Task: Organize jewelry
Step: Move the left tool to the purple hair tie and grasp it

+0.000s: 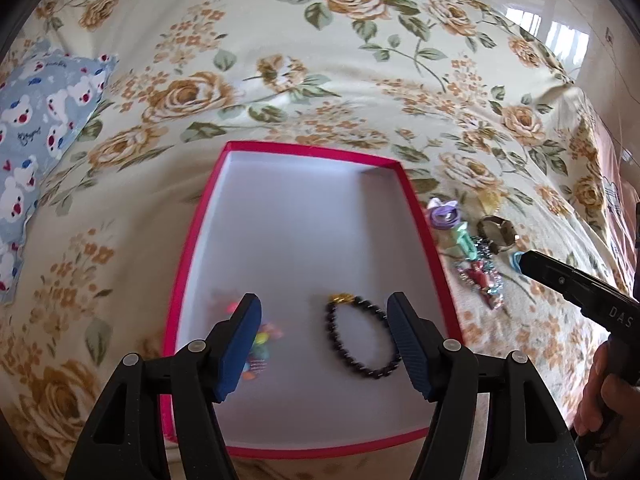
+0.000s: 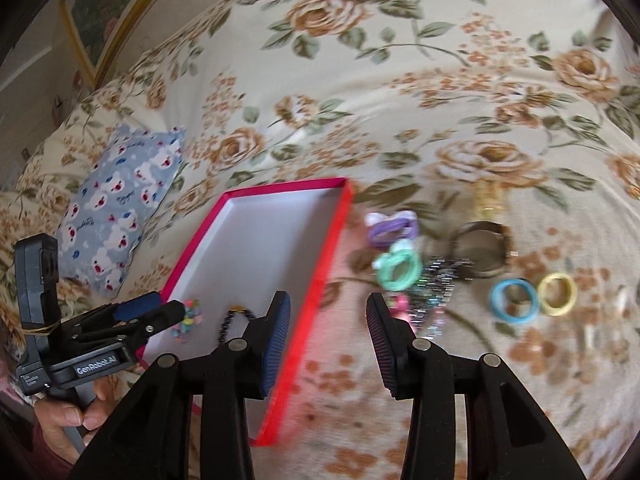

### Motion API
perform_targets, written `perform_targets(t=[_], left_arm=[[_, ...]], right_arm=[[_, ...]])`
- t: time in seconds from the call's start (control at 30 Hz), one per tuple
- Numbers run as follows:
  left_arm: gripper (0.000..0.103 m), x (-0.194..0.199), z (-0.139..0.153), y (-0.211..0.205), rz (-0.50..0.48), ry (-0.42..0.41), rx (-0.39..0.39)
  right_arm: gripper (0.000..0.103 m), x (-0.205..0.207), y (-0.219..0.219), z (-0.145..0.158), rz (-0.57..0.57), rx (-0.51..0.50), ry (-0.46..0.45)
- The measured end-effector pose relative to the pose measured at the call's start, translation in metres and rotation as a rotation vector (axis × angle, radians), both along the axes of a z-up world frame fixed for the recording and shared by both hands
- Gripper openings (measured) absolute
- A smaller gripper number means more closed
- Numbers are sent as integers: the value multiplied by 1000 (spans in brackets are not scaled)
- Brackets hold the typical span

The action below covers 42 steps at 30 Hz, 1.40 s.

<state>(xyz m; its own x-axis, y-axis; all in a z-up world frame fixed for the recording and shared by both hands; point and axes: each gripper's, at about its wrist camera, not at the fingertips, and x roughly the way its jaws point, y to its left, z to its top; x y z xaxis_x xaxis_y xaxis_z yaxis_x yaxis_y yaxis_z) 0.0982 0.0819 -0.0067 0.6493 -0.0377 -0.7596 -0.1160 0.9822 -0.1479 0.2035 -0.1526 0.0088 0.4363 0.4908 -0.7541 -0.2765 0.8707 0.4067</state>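
Observation:
A red box with a white inside lies on the floral bedspread; it also shows in the right wrist view. Inside lie a dark bead bracelet and a blurred multicolour bead piece. My left gripper is open and empty above the box's near end; it also shows in the right wrist view. My right gripper is open and empty, over the bedspread beside the box's right wall. Loose jewelry lies right of the box: purple ring, green ring, watch, blue ring, yellow ring.
A blue bear-print pillow lies left of the box. A sparkly chain and pink piece lie among the loose jewelry. The bed edge and floor are at far right. A framed picture hangs on the wall.

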Motion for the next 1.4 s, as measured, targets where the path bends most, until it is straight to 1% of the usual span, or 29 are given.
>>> perform_targets(t=[0.23, 0.43, 0.67, 1.03, 1.17, 1.33, 1.4], left_arm=[[65, 12, 5, -16, -39, 3, 10], [65, 24, 8, -29, -72, 1, 24], [65, 50, 11, -48, -127, -2, 48], [65, 116, -1, -75, -220, 20, 117], [65, 147, -13, -86, -280, 54, 123], [63, 186, -31, -100, -324, 92, 159], [61, 197, -37, -105, -333, 98, 177]], right_arm=[[42, 1, -36, -1, -66, -11, 4], [42, 5, -54, -2, -97, -18, 3], [42, 20, -68, -5, -124, -31, 4], [42, 68, -81, -19, -136, -47, 12], [42, 90, -86, -27, -142, -42, 25], [41, 113, -88, -40, -137, -45, 46], [41, 120, -87, -46, -135, -53, 55]])
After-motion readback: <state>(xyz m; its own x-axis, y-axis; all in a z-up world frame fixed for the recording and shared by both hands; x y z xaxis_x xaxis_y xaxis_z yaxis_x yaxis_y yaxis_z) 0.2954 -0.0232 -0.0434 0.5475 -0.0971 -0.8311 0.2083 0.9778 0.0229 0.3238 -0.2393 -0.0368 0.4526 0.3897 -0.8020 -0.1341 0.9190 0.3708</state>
